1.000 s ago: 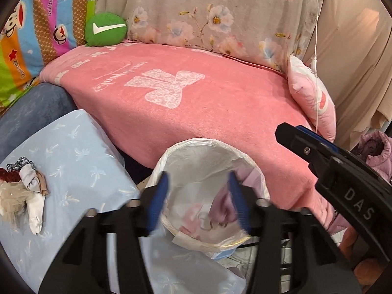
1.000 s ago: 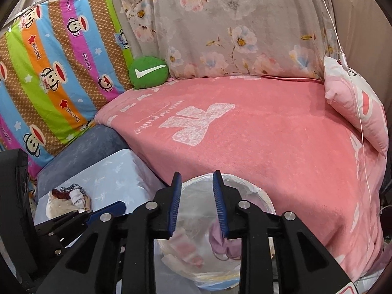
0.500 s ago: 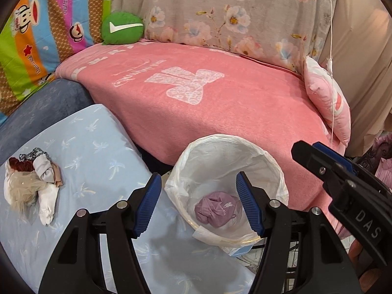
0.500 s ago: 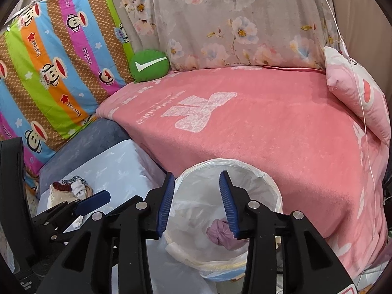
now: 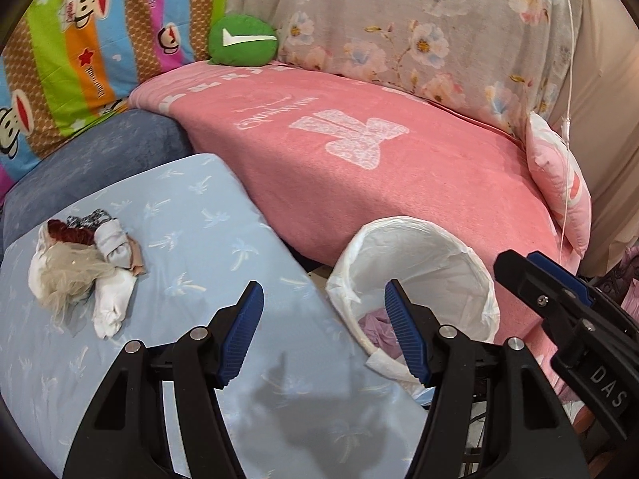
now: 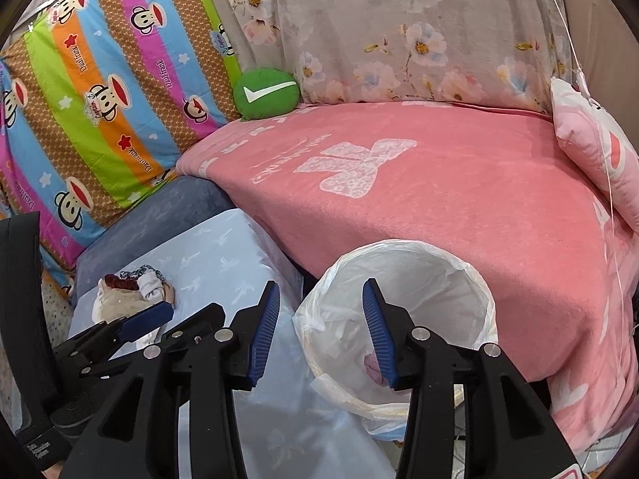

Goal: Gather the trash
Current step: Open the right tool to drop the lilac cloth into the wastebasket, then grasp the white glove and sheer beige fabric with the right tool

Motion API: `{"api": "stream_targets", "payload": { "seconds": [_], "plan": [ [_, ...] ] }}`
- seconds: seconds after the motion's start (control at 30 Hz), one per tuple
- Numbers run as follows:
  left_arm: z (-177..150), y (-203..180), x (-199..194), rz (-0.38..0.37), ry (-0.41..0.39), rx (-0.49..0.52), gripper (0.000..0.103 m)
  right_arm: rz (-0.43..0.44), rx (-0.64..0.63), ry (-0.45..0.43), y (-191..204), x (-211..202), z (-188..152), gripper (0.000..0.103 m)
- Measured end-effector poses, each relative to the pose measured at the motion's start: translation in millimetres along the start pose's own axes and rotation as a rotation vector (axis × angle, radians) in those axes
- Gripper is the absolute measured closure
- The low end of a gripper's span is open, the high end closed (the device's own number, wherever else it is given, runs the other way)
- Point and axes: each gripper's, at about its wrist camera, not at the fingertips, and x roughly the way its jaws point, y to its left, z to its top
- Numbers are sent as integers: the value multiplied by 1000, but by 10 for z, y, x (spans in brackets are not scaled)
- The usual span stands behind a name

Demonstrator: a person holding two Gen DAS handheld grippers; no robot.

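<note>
A white-lined trash bin point(image 5: 415, 239) point(image 6: 431, 255) stands against the pink bed, and a crumpled purple scrap point(image 5: 373, 325) point(image 6: 371, 363) lies inside it. A pile of trash point(image 5: 80, 267) point(image 6: 124, 295), white tissue, pale fluff and a red bit, lies on the light blue cushion point(image 5: 191, 219). My left gripper point(image 5: 323, 299) is open and empty over the cushion's edge, between pile and bin. My right gripper point(image 6: 321, 293) hangs at the bin's left rim, its jaws opening with nothing between them. The left gripper's blue pad point(image 6: 145, 317) shows just in front of the pile.
The pink blanket point(image 5: 399, 167) covers the bed behind the bin. A green round cushion point(image 5: 243, 40) and a pink pillow point(image 5: 559, 183) sit at its edges. A striped monkey-print cloth point(image 6: 100, 99) hangs at left, and a white cord point(image 6: 599, 151) dangles at right.
Both grippers drew left and back from over the bin, so the bin slid right in the views and the pile came closer. The right jaws spread wider.
</note>
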Motion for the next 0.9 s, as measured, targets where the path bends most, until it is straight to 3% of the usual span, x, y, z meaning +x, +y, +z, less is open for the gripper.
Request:
{"api": "stream_targets", "payload": {
  "seconds": [0.27,0.43,0.9],
  "plan": [
    [-89,410,-100,56,-9,-74,41,24,-46,41,336,96,-176,60],
    [-184,721,-164,108,-12,-120,28,47,-78,71,592,194,-288,59],
    [-396,1667,-325,231,-3,-253,24,118,-164,126,1401,475,-533,53]
  ]
}}
